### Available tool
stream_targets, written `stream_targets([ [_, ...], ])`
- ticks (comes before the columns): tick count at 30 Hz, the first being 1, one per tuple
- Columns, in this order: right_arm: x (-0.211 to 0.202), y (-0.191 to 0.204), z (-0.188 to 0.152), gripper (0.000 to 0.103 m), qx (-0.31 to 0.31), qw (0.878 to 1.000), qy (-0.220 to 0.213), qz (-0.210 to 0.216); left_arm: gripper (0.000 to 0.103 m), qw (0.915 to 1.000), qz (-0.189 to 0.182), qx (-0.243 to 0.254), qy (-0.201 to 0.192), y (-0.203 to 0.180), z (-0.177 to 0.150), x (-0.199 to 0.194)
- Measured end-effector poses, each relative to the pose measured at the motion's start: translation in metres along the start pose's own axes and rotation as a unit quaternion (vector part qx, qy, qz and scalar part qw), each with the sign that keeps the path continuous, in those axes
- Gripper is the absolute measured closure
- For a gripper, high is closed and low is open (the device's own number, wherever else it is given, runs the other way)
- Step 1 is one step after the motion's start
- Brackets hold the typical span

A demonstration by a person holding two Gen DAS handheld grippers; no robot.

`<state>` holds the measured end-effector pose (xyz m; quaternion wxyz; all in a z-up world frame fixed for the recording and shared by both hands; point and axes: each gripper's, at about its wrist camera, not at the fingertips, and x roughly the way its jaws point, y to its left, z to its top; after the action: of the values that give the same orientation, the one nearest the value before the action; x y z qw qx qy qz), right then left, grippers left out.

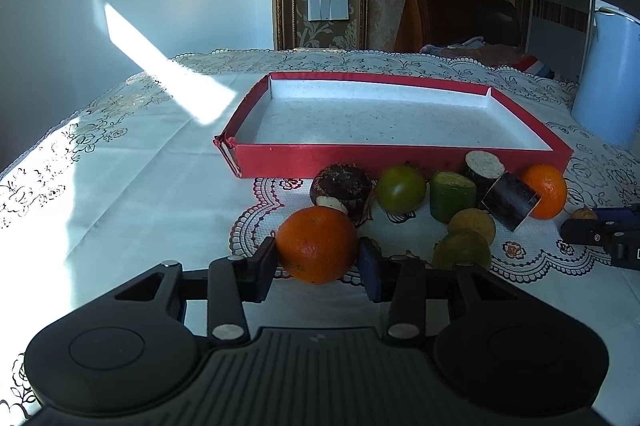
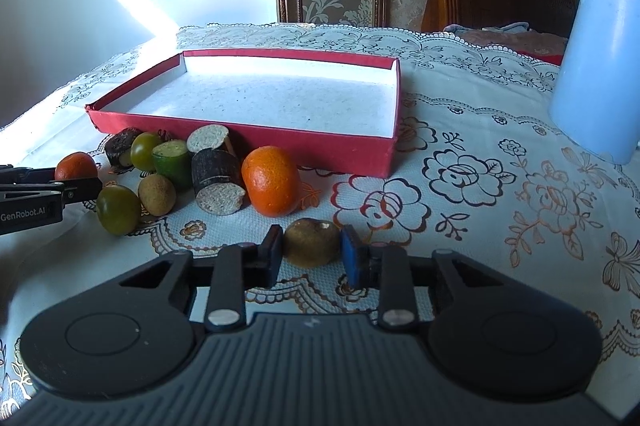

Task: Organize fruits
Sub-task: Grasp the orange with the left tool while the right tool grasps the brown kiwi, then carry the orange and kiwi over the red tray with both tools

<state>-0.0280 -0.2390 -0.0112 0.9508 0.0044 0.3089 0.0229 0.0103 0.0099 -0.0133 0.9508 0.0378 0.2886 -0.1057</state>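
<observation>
So both grippers are loaded up at once. The left gripper point(image 1: 318, 262) has its pads pressed on either side of an orange point(image 1: 317, 244) at the near edge of the fruit pile, and the right gripper point(image 2: 312, 250) is clamped on a small brown fruit point(image 2: 313, 242), which looks like a kiwi or similar, sitting on its own on the tablecloth point(image 2: 500, 226), a bit apart from the rest. Both fruits seem to be resting on the cloth, not lifted yet as far as I can tell.

The red tray point(image 1: 400, 153) sits just behind the pile and has nothing in it, so my guess is that's where everything goes.

Handling-wise: the orange looks firm with a slightly pebbly skin, so it should grip fine across its widest part, which is where the pads are. Round though, so an off-centre pinch could squirt it out. The brown one looks softer and dented on top, so I'd go gentle there, squeezing across the middle and no harder than needed. Both look light.
</observation>
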Motion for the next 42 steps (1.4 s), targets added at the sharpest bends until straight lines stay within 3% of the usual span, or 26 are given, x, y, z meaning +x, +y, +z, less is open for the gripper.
stream_targets([
  [12,-0.010,0.003,0.001,0.074,0.012,1.000,-0.024,0.002,0.062,0.9998,0.007,0.010,-0.013,-0.005,-0.002,-0.006],
  [21,-0.031,0.022,0.011,0.074,0.011,0.997,-0.070,-0.006,0.062,0.9994,0.021,-0.013,-0.023,0.000,0.001,-0.013],
  [42,-0.032,0.055,0.040,0.074,0.027,0.992,-0.121,-0.014,0.062,0.9954,0.041,-0.030,-0.082,-0.033,0.043,-0.030],
])
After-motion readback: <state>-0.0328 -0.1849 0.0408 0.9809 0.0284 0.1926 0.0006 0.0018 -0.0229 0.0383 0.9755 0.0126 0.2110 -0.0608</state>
